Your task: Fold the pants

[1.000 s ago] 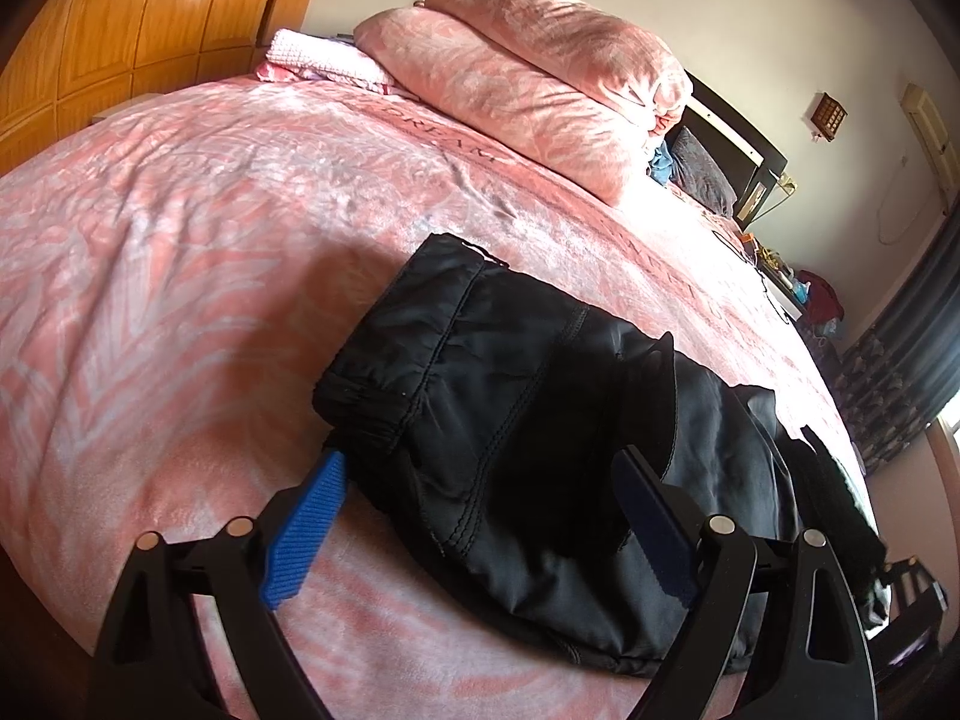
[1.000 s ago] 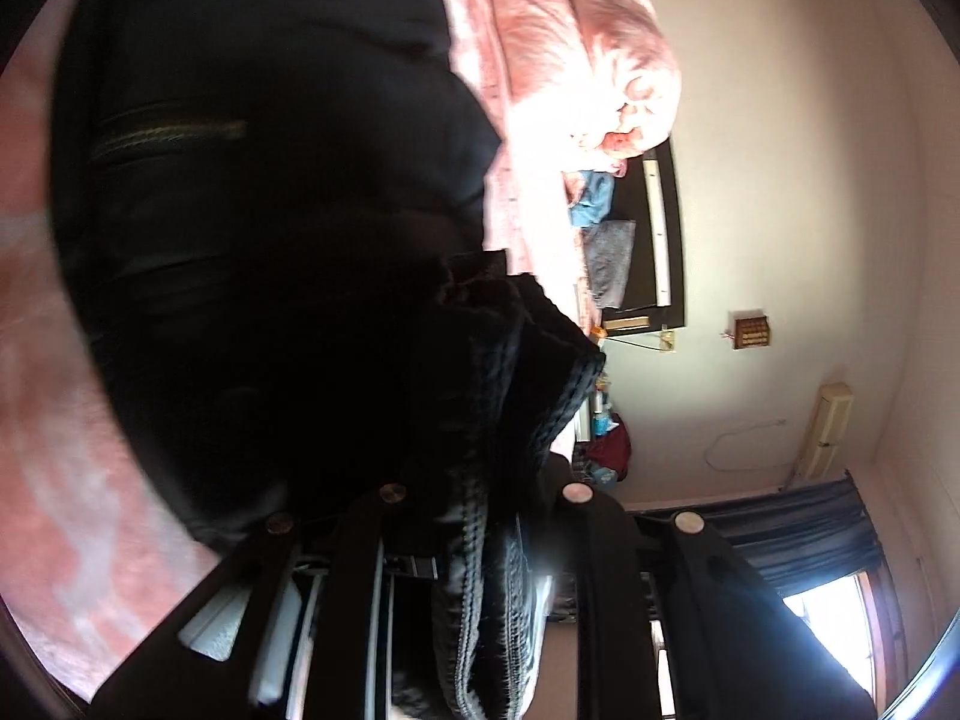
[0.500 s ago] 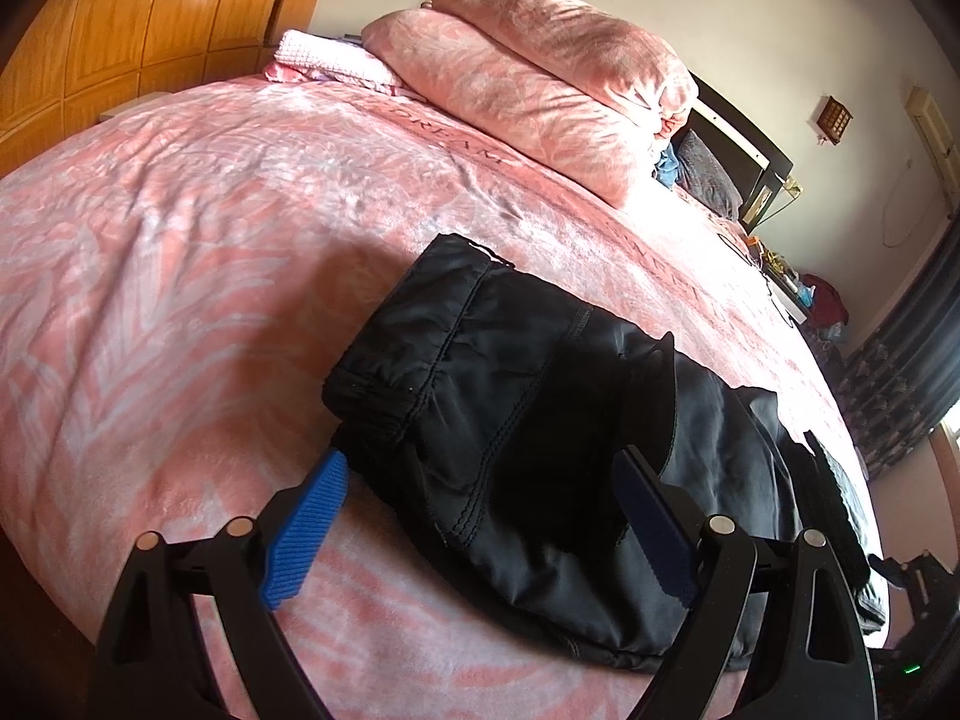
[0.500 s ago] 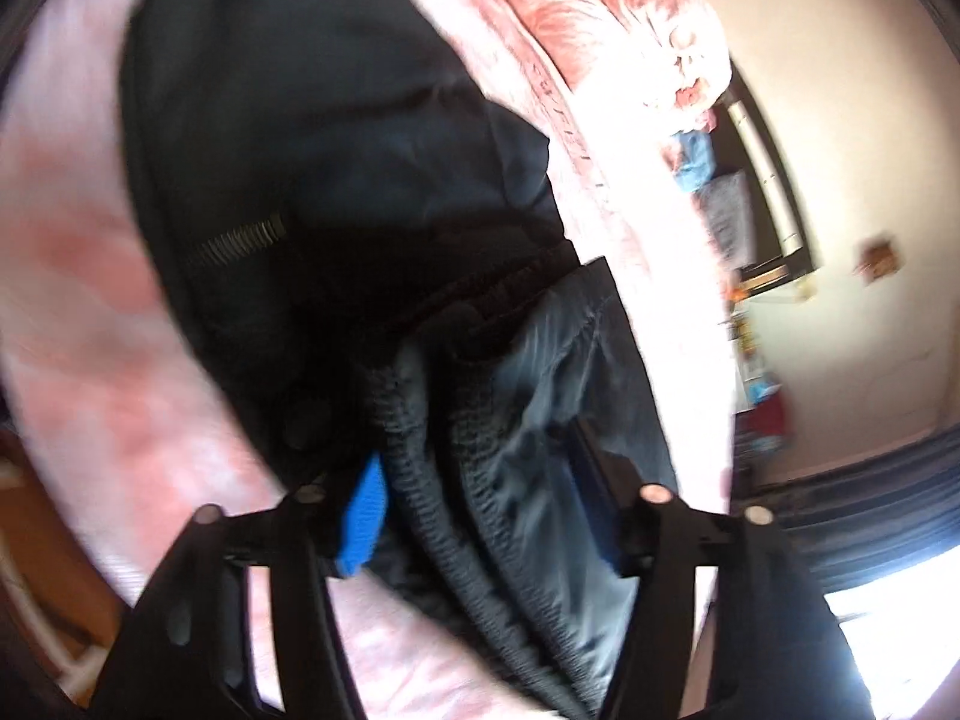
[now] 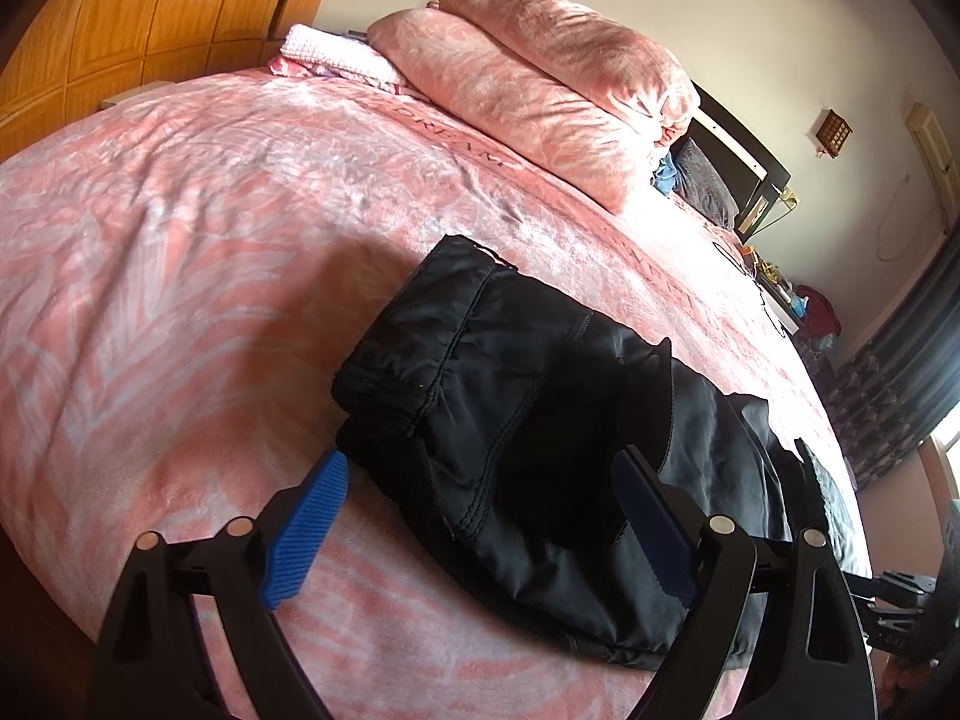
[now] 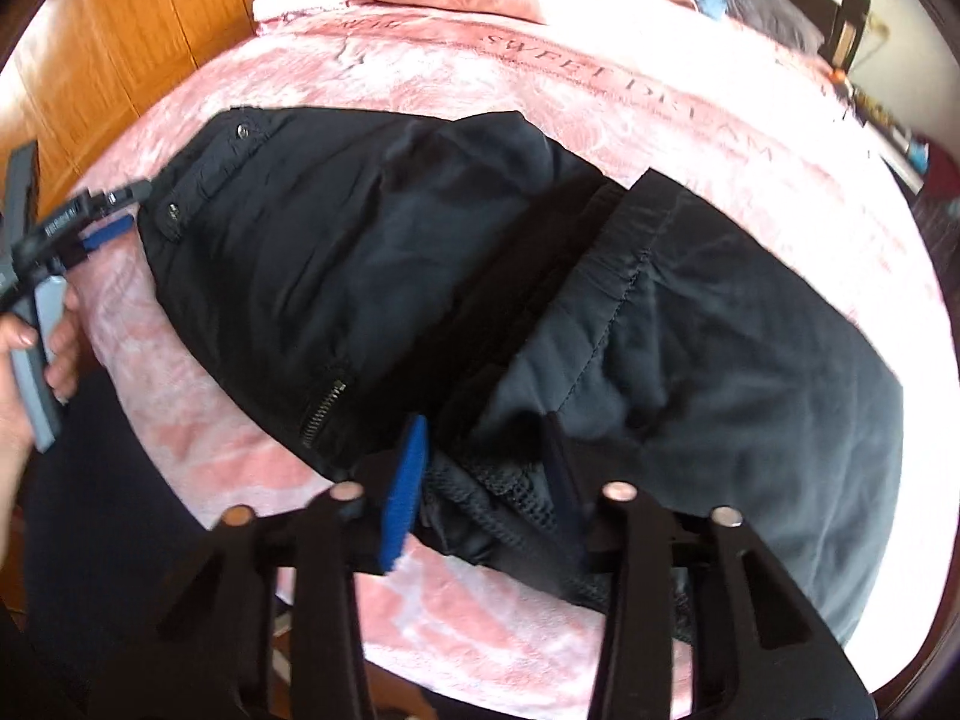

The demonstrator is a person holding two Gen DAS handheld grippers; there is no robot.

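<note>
Left wrist view showed the left claw (image 5: 480, 510) spread wide and gripping nothing, its blue pads (image 5: 306, 531) hovering just above the bed (image 5: 180, 252) at its near edge. Black pants (image 5: 540, 420) lay folded into a thick bundle on the pink bedspread, close to that near edge, with the folded end lying between the pads but not pinched. Two pink pillows (image 5: 540, 78) were stacked at the far end of the bed, and a wooden wardrobe (image 5: 150, 12) stood beyond the left side.

Right wrist view showed the right claw (image 6: 480, 480) released, its blue pads (image 6: 405, 492) parted on either side of a bunched, mesh-lined fold of the pants (image 6: 390, 264) at the bed's (image 6: 540, 90) near edge; whether the pads touched the cloth could not be told. The pants stretched across the bedspread from left to right, a zip pocket showing near the front. At the left edge, a hand (image 6: 36, 360) held the left claw (image 6: 90, 228) beside the pants' snap-fastened end.
</note>
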